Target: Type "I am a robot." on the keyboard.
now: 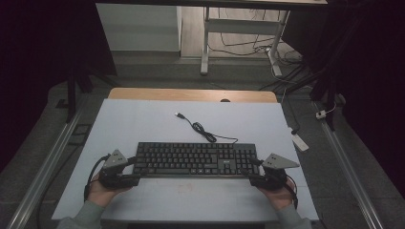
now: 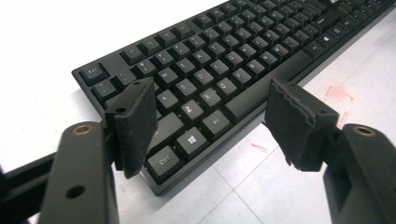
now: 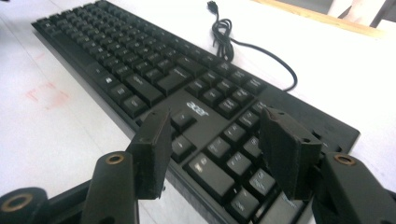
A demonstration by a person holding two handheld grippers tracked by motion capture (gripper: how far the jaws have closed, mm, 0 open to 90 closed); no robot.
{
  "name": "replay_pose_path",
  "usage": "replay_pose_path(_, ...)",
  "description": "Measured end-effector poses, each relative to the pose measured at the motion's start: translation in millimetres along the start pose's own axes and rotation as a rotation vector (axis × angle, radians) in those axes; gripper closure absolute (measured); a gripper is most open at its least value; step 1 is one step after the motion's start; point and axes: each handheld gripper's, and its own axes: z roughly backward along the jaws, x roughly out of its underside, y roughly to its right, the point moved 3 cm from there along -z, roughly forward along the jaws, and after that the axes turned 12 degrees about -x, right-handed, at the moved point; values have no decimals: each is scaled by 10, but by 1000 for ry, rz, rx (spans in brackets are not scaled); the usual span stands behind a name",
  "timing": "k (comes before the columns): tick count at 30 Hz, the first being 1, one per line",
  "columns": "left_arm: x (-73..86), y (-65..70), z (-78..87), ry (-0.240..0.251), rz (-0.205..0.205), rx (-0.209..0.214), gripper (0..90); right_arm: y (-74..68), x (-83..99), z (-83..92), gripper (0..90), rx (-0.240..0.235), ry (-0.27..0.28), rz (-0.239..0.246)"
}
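Note:
A black keyboard (image 1: 196, 160) lies flat on the white table top, and its cable (image 1: 205, 131) curls away toward the far side. My left gripper (image 1: 133, 167) sits at the keyboard's left end. In the left gripper view its jaws stand apart around the near left corner of the keyboard (image 2: 219, 60), and neither pad presses on it. My right gripper (image 1: 253, 170) sits at the right end. In the right gripper view its jaws straddle the number pad corner of the keyboard (image 3: 140, 70), spread wide and gripping nothing. A hand holds each gripper from the near edge.
The white sheet (image 1: 143, 124) covers the table, with a wooden strip (image 1: 191, 94) at the far edge. Faint red marks (image 2: 338, 93) sit on the sheet just in front of the keyboard. The cable's USB plug (image 1: 179, 115) lies loose behind the keyboard. A white adapter (image 1: 300, 141) lies on the floor at right.

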Motion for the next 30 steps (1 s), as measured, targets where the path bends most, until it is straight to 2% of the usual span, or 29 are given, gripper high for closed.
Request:
replay_pose_path(7, -14, 1, -21, 2, 3, 3, 402, -49, -109, -156, 443, -29, 2, -9)
replay_pose_path(12, -17, 1, -36, 6, 1, 3, 460, -100, -208, -273, 454, -38, -13, 10)
replay_pose_path(14, -20, -1, -35, 8, -3, 3, 509, -121, -250, -321, 474, -35, -14, 20)
replay_pose_path(20, -20, -2, -59, -3, -12, 3, 686, -184, -378, -485, 642, -45, -18, 33)
replay_pose_path(26, -23, -21, -73, -7, -10, -8, 832, -268, -467, -668, 818, -110, -36, 55)
replay_pose_path(30, -22, -22, -73, -8, -14, -11, 884, -309, -524, -759, 894, -134, -42, 64)
